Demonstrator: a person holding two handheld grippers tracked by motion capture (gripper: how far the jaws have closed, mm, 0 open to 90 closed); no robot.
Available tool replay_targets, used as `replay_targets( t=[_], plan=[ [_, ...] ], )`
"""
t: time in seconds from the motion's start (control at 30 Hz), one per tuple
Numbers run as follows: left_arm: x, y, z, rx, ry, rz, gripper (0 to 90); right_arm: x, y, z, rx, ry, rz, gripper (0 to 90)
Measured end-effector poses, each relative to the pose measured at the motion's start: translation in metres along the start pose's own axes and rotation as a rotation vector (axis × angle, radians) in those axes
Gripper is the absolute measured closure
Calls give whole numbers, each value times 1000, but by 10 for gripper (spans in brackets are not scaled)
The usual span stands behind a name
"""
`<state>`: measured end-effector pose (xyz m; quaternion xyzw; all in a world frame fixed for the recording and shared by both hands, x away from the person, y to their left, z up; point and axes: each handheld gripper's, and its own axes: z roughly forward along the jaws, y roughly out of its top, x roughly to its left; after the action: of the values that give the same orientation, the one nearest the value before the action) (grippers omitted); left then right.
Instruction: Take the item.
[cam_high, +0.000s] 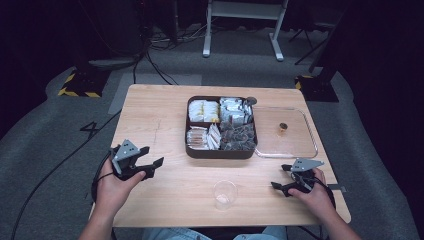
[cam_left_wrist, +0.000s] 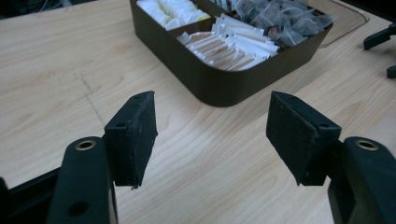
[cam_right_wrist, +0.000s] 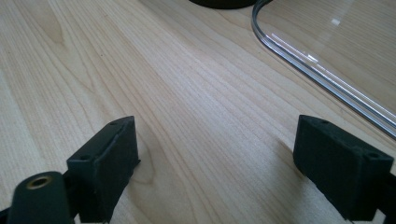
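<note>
Worktop (cam_high: 165, 200): light wood, carrying everything below.

Clear lid (cam_high: 292, 135): lies flat at the right of the worktop, its left edge against the tray, with a small brown knob at its middle. From your right tool's view its rim curves just ahead of the jaws, to their right.

Dark brown tray (cam_high: 220, 151): sits at the middle of the worktop, split into four compartments, each filled with packets. White and yellow ones far left, silver ones far right, pale sticks near left, dark sachets near right.

Clear cup (cam_high: 224, 194): stands upright on the near edge, between your two hands and well apart from both tools.

Your left tool (cam_high: 150, 162): raised off the worktop left of the tray, pointing towards it, jaws wide with nothing between them.

Your right tool (cam_high: 281, 179): low over the worktop near the lid's near corner, jaws wide, nothing held.
</note>
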<state>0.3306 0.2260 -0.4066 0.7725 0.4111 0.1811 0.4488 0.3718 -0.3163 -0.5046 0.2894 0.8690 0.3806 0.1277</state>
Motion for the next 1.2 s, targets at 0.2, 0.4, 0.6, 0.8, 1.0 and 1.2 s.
replay_targets(
  t=[0.2,0.4,0.6,0.8,1.0,1.2],
  plan=[
    [-5,18,6,-2,-39,40,341,-1,0,0,0,7,-9,143],
    [-8,35,15,-6,-61,59,344,-1,0,0,0,8,-9,142],
    [-13,53,25,0,-82,79,345,-1,0,0,1,9,-9,143],
    [-17,73,38,-3,-107,109,352,-1,0,0,1,9,-9,143],
    [-22,93,52,-2,-90,107,356,-2,0,0,0,10,-13,142],
    [-31,112,72,-11,-73,90,351,-2,1,1,0,13,-13,143]
  ],
)
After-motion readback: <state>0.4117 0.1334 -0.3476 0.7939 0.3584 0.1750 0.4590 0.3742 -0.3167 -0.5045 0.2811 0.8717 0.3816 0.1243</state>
